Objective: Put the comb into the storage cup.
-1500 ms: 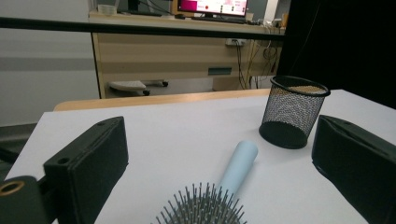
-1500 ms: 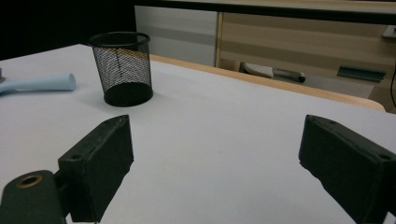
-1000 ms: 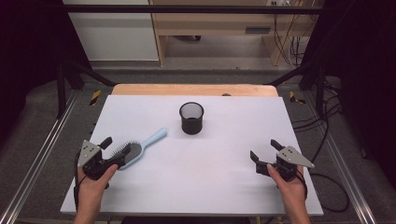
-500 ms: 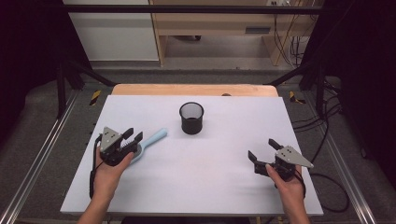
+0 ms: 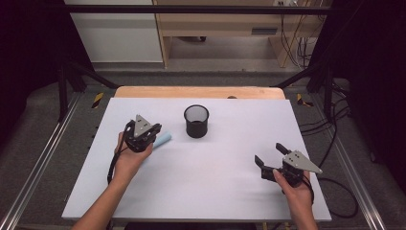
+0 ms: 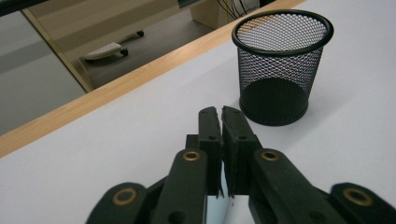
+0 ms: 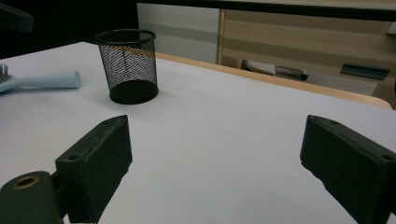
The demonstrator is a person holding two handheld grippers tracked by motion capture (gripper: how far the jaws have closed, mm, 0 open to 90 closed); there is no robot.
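White laminate covers the desk (image 5: 201, 191), a broad board with a pale wooden strip along its far edge. On it, a little back from the middle, stands the black wire-mesh pen cup (image 5: 196, 120), upright and, as far as its mesh and open mouth show, holding nothing.

Left of the cup lies the light blue plastic hairbrush with dark bristles (image 5: 162, 140). Its long axis runs slantwise, the round handle end pointing toward the cup and the bristle head back toward the person; the handle tip is near the cup but apart from it. The left tongs (image 5: 149, 135) sit right over the brush, so the left hand (image 5: 129, 160) is by far the nearer one. Their jaws have just been closing, and the left gripper view shows them nearly pressed together with a sliver of pale blue between them, so they probably pinch the handle, though the contact itself is mostly hidden.

The right tongs (image 5: 270, 155) rest well off toward the near right of the desk, jaws spread wide with nothing between them.
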